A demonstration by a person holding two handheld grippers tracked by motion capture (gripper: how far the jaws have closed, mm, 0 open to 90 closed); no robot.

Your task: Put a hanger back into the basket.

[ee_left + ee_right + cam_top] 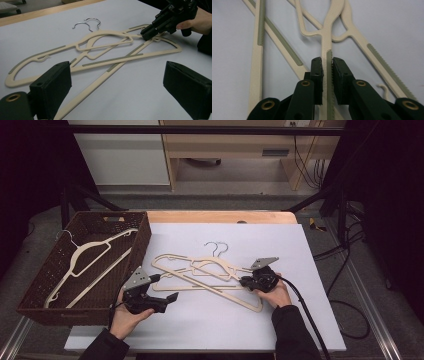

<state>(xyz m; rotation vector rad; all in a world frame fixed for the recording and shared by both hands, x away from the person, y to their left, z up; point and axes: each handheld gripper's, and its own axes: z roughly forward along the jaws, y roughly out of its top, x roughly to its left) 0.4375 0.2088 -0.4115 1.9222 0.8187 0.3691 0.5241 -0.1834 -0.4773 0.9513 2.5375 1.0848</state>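
**High view: right gripper clamped on the upper hanger, lift pending**

High view showed two cream hangers [210, 275] lying crossed near the middle of the white board [300, 320], with their wire hooks [217, 247] pointing toward its far edge. A third hanger [85, 265] lay inside the brown wicker basket [142, 237] at the board's left edge.

1. Right gripper [327, 62]: my jaws stood nearly together on one arm of the upper hanger [329, 30]. In the right gripper view the ribbed pads sat against both sides of that arm, at the near end of its grey non-slip strip [329, 75]. I judged the grip as seated. The hanger rested flat on the board.

2. Left gripper [117, 82]: my jaws stood wide apart and held nothing. The gripper hovered near the board's near-left corner, just beside the basket, aimed across the hangers.

Step in hand, as I judged it: securing one hanger of the pair for transfer to the basket.

Next move, requirements:
- Raise the clamped arm first, so that the upper hanger cleared the one crossed beneath it.
- Watch the two hooks, which lay close together and could have snagged.
- Use the free left gripper to steady the lower hanger if it dragged along.
- Carry toward the board's left edge and over the basket wall.
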